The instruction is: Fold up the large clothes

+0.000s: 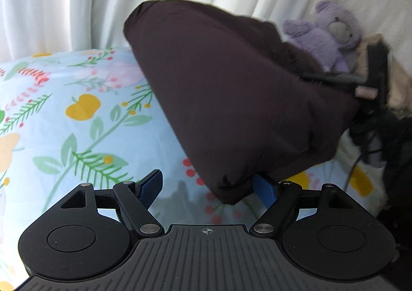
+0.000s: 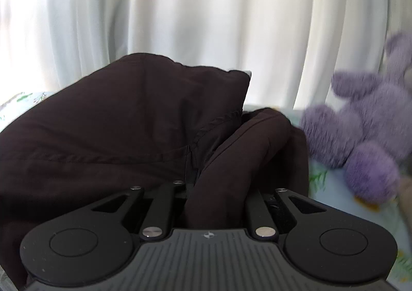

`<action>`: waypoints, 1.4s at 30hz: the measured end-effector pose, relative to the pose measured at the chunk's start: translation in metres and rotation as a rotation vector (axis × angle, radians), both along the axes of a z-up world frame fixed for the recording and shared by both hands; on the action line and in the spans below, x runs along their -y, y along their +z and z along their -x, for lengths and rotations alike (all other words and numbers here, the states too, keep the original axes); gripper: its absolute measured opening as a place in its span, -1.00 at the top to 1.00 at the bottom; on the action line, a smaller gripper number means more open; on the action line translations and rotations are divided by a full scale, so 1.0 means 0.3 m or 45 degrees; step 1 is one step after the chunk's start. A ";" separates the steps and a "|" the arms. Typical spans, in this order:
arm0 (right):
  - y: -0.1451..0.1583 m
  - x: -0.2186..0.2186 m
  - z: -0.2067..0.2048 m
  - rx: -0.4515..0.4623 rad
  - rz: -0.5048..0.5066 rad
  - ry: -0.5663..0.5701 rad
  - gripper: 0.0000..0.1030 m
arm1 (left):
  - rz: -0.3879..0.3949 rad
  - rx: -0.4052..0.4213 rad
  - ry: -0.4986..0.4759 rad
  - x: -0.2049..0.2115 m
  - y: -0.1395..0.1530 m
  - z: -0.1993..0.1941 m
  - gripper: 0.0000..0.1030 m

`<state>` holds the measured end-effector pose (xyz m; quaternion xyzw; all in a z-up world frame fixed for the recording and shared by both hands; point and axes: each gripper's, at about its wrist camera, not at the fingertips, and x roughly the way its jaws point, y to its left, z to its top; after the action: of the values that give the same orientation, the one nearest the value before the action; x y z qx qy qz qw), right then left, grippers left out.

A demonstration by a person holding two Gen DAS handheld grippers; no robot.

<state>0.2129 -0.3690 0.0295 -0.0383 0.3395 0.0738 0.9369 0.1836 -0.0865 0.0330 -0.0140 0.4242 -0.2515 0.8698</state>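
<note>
Left wrist view. Our left gripper stands spread wide, both blue pads showing and nothing pinched. The lower corner of the dark brown garment hangs down in front of the right-hand pad, and we cannot tell whether it touches it. The garment is lifted clear of the floral bedsheet, bunched and drawn toward the right of the frame, where the right gripper appears at its far edge. We judge that the open left claw is placed below the hanging corner so that it can take a second hold and spread the cloth for a fold.

Right wrist view. Our right gripper is pressed together on a thick fold of the garment, which fills the gap between the fingers and hides the tips. A stitched seam runs across the cloth ahead. This grip carries the weight of the piece.

Surface and room. The sheet is pale blue with leaves, berries and yellow fruit. A purple plush toy lies beside the garment. White curtains close off the background.
</note>
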 end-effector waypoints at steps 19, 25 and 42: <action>-0.126 0.183 0.028 0.096 -0.474 -0.121 0.24 | 0.057 0.302 0.298 0.123 0.069 -0.333 -0.76; 0.016 0.233 0.086 0.082 -0.455 -0.315 0.17 | 0.174 0.240 0.378 0.187 0.000 -0.380 -0.79; -0.121 0.057 -0.336 -0.005 -0.562 -0.200 0.71 | 0.084 0.229 0.349 0.235 0.025 -0.387 -0.91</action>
<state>0.3139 -0.3861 -0.0069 0.1944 0.3188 0.0730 0.9248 0.2997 -0.1569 0.0405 -0.0778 0.3304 -0.1445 0.9295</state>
